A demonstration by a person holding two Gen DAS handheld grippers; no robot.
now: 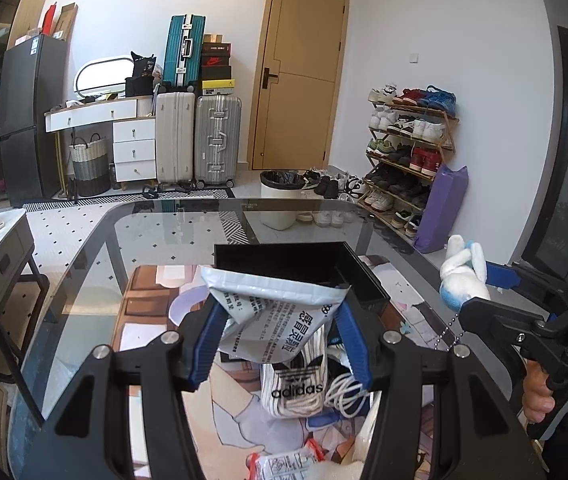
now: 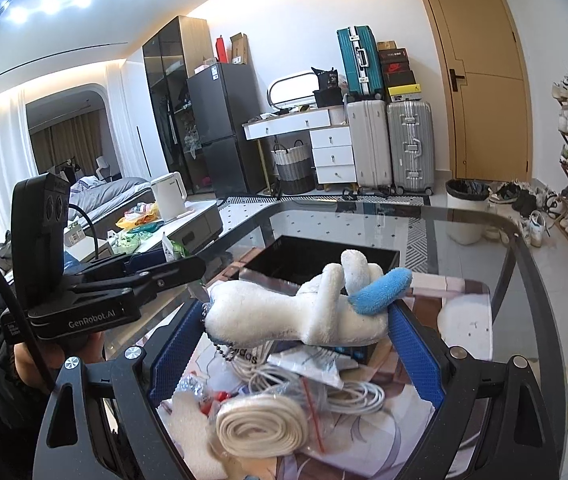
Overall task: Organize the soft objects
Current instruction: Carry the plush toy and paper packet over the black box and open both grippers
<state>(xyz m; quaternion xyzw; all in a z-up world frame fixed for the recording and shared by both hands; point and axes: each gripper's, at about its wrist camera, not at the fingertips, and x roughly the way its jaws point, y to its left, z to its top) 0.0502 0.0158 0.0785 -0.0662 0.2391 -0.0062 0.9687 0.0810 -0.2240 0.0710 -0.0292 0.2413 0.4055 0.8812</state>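
Note:
In the left wrist view my left gripper [image 1: 279, 314] is shut on a crumpled white-grey printed pouch [image 1: 275, 294], held above the table just short of an open black box [image 1: 284, 258]. Under it lie a striped adidas sock [image 1: 296, 384] and a coiled white cable [image 1: 344, 396]. My right gripper [image 2: 296, 316] is shut on a white plush toy [image 2: 304, 312] with a blue ear, which spans its blue pads sideways, a bead chain hanging off it. The same plush toy [image 1: 464, 272] shows at the right of the left wrist view. The black box [image 2: 324, 260] lies just beyond it.
A glass table [image 1: 155, 232] carries a printed mat and a pile: rolled cream strap [image 2: 259, 420], white cable [image 2: 348, 392], plastic packets [image 1: 284, 464]. The left gripper [image 2: 187, 268] shows to the left in the right wrist view. Suitcases, a shoe rack and a bin stand beyond.

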